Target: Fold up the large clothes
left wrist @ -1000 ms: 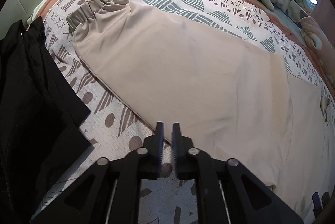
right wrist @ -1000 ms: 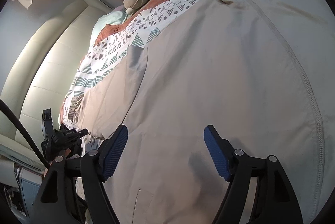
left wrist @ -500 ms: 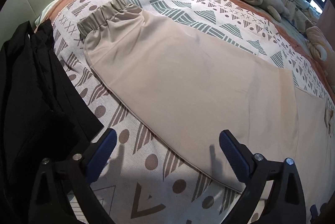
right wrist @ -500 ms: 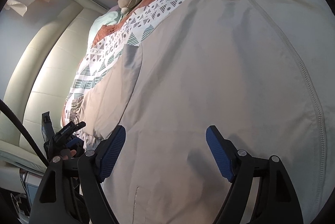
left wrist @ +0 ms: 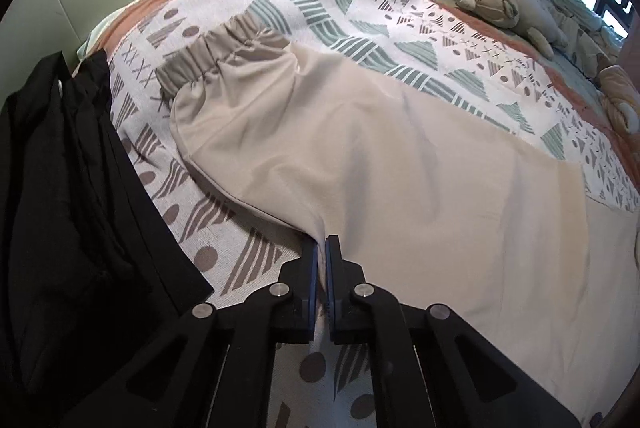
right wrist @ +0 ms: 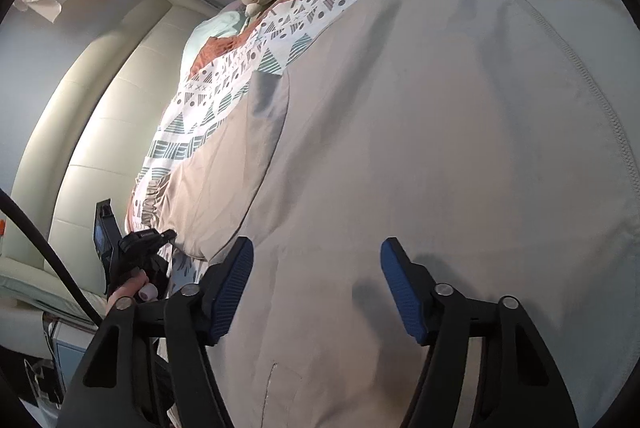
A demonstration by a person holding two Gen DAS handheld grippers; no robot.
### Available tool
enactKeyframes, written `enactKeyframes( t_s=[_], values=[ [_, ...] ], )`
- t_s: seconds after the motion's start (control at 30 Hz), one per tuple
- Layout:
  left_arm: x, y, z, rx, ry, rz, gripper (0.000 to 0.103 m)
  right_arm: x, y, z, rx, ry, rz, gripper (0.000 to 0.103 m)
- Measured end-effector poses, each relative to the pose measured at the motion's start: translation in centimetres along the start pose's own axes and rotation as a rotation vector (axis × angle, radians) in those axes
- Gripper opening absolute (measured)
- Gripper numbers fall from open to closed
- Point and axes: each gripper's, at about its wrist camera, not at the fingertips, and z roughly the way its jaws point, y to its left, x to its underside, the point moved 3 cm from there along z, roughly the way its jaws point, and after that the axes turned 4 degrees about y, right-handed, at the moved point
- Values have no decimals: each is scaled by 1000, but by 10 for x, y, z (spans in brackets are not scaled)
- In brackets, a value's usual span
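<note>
A large beige jacket [right wrist: 420, 148] lies spread flat across the patterned bedspread [left wrist: 360, 0], its zipper [right wrist: 576, 68] running up the front and its sleeve [left wrist: 320, 132] stretched out toward the elastic cuff [left wrist: 208, 56]. The left gripper [left wrist: 321, 248] has just closed and pinches the near edge of that sleeve, which puckers up into the pads. The right gripper [right wrist: 316, 260] hovers over the jacket's body; its jaws have just narrowed but stand apart, with only flat cloth beneath them and nothing pinched. The step in hand looks like the first fold, bringing the sleeve in over the body. Next, the left gripper would need to lift and carry the sleeve across toward the zipper, while the right holds the body down. A black garment [left wrist: 64, 196] lies beside the sleeve, and a plush toy [left wrist: 504, 8] lies at the bed's far side.
</note>
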Motion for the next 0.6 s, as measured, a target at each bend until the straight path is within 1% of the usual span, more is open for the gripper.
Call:
enactKeyframes(
  t_s=[0.03,0.1,0.17,0.2,0.3,0.37,0.43,0.6],
  values=[
    [-3,-3,-10,18,-19,12,6,-1,2,5,-6,10,-12,51],
    [-5,-8,-32,62,-50,33,5,1,8,17,-13,35,-33,42],
    [-9,-15,-53,114,-70,53,5,2,13,27,-36,62,-41,37],
    [-11,-18,-64,135,-81,62,5,3,17,32,-55,74,-37,34],
    [-16,-25,-95,209,-104,79,5,2,29,43,-122,94,-28,30],
    [-20,-34,-115,238,-126,101,5,2,37,53,-143,114,-28,25],
    [-21,-42,-133,260,-147,133,5,-1,39,67,-176,133,-9,16],
    [-16,-61,-166,325,-175,205,5,-4,43,100,-216,181,11,7]
  ],
)
